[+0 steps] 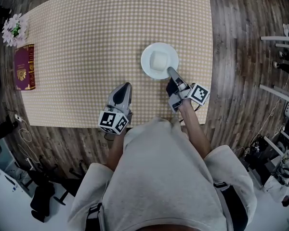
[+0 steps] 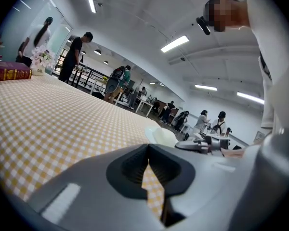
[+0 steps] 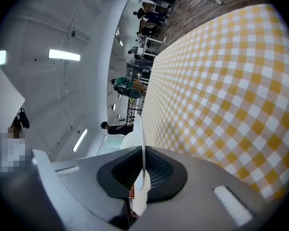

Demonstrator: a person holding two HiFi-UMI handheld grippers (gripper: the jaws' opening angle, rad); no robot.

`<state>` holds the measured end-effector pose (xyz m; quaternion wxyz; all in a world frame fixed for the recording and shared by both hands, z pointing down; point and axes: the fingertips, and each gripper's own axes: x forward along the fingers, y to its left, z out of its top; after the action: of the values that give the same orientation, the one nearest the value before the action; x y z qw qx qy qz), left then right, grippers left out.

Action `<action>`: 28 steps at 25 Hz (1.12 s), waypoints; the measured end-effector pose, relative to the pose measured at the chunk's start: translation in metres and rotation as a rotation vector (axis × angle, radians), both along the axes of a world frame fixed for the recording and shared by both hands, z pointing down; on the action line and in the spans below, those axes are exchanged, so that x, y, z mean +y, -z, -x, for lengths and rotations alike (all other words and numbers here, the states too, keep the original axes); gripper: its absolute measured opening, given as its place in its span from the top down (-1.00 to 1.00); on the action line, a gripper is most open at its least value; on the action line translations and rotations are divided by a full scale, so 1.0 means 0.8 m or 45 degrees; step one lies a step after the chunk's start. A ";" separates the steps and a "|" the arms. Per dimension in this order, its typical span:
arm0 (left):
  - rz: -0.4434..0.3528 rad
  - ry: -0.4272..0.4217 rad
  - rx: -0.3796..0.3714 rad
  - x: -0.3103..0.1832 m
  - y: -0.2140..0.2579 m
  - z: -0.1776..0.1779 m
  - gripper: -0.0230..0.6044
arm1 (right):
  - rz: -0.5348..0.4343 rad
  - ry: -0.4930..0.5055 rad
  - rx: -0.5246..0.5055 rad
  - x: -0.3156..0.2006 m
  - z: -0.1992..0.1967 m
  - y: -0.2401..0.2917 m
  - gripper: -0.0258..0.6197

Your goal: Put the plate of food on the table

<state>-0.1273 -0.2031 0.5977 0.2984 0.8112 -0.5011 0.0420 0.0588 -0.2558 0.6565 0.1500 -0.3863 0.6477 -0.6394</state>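
One plate, pinched at its near rim

Table point(image 1: 86, 57), w/ yellow-checked cloth, fills most of the head view. White plate point(image 1: 149, 70) is over its near-right part, a little in from the near edge; can't tell if it touches the cloth yet. Right gripper point(image 1: 171, 72) is clamped on the plate's near rim, which shows edge-on btwn the pads in the right gripper view. Left gripper point(image 1: 125, 85) hangs at the near edge, jaws together, nothing in them. Pale block of food point(image 1: 159, 59) rests mid-plate. Judgement: plate looks like stiff, smooth ceramic, so breakable & slippery. A one-sided rim pinch lets it tilt, and the food could slide. Rim is the only usable hold, pref. deep in the pads.
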 end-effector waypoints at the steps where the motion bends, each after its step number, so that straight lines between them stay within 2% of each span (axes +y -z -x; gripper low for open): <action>1: 0.002 0.003 0.001 0.002 0.000 -0.001 0.90 | 0.008 -0.006 -0.003 -0.002 -0.001 -0.003 0.89; 8: 0.013 0.026 -0.001 0.008 0.001 0.000 0.90 | 0.121 -0.087 -0.013 -0.032 0.002 -0.034 0.88; 15: 0.022 0.052 0.001 0.015 -0.001 0.013 0.90 | 0.134 -0.149 -0.088 -0.070 0.026 -0.044 0.88; 28: 0.017 0.072 0.006 0.022 0.000 0.018 0.90 | 0.213 -0.216 -0.054 -0.086 0.029 -0.059 0.88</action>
<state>-0.1414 -0.1852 0.5981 0.3062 0.7948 -0.5228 0.0352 0.0358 -0.3246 0.7038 0.1844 -0.4375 0.5536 -0.6842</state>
